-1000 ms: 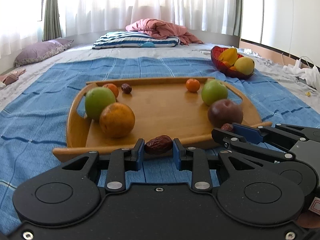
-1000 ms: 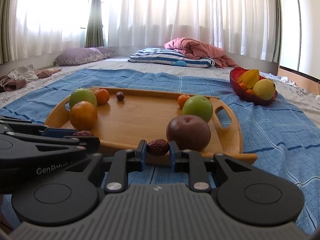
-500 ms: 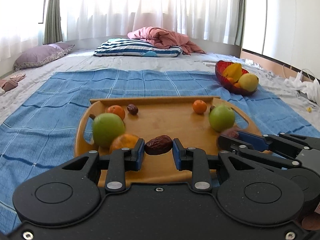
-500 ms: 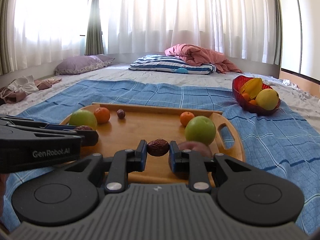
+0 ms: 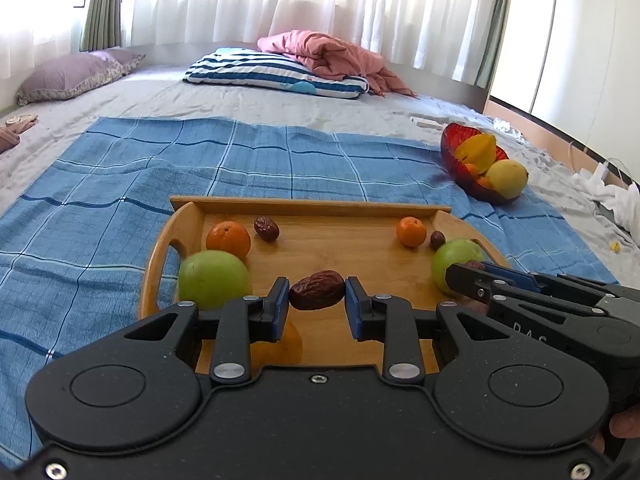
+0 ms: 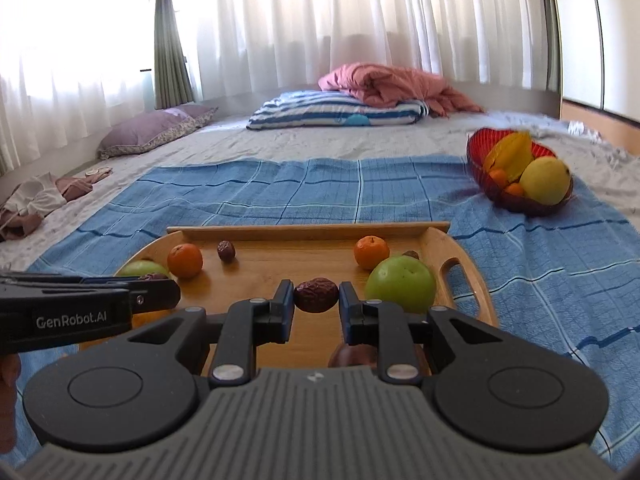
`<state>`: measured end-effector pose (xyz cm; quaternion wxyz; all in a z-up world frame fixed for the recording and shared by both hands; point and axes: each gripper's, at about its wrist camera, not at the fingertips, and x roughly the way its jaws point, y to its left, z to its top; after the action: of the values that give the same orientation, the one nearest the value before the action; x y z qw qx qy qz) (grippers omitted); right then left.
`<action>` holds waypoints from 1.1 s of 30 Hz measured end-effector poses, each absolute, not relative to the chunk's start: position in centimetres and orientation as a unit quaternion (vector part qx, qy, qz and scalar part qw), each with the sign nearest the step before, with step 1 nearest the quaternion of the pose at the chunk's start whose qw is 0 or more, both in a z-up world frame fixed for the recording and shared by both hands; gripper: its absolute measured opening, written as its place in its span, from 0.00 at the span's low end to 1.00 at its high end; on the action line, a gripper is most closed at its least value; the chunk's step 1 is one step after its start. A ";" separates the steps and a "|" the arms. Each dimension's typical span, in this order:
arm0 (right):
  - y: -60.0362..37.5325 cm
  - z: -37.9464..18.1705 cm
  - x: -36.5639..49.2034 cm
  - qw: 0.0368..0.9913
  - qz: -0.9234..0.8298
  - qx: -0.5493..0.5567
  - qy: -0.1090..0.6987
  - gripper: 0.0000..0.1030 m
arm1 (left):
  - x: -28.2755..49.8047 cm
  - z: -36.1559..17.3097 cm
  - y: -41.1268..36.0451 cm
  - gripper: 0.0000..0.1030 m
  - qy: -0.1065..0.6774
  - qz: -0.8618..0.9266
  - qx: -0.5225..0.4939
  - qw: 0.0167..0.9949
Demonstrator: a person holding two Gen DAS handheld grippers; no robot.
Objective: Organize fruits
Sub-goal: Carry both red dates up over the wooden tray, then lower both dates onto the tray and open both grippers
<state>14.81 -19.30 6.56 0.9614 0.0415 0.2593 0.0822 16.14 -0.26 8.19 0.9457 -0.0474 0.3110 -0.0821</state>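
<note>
My left gripper (image 5: 317, 298) is shut on a brown date (image 5: 317, 290) and holds it above the wooden tray (image 5: 320, 210). My right gripper (image 6: 317, 300) is shut on another brown date (image 6: 316, 294) above the same tray (image 6: 304, 230). On the tray lie two green apples (image 5: 212, 278) (image 6: 401, 283), two small oranges (image 5: 228, 239) (image 5: 411, 231), loose dates (image 5: 267, 228) and a dark plum (image 6: 354, 356) partly hidden under my right gripper. A big orange is mostly hidden under my left gripper.
A red bowl (image 5: 454, 148) with yellow fruit and small oranges stands at the far right on the blue checked cloth (image 5: 120, 184). Pillows (image 5: 276, 74) and a pink blanket lie farther back on the bed. White clothes lie at the right edge.
Both grippers have risen above the tray with their dates still held. The tray and fruit now show from higher up, and the big orange and plum have slipped under the grippers.
</note>
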 end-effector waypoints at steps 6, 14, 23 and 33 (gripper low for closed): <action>-19.9 6.8 17.5 0.953 0.080 0.068 0.284 0.27 | 18.6 8.2 -0.3 0.27 0.329 -0.079 -0.051 0.940; -20.0 5.8 20.7 0.937 0.076 0.093 0.328 0.27 | 21.6 7.2 -0.9 0.27 0.354 -0.069 -0.040 0.932; -19.4 5.7 23.4 0.927 0.072 0.069 0.361 0.27 | 24.3 6.2 -1.1 0.27 0.382 -0.060 -0.041 0.921; -18.6 5.4 26.3 0.913 0.063 0.038 0.401 0.28 | 26.7 5.5 -1.7 0.27 0.408 -0.058 -0.026 0.911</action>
<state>26.30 -18.64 5.41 0.9132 0.0380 0.4009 0.0626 26.67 -1.73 5.54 0.9108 -0.0263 0.4079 -0.0584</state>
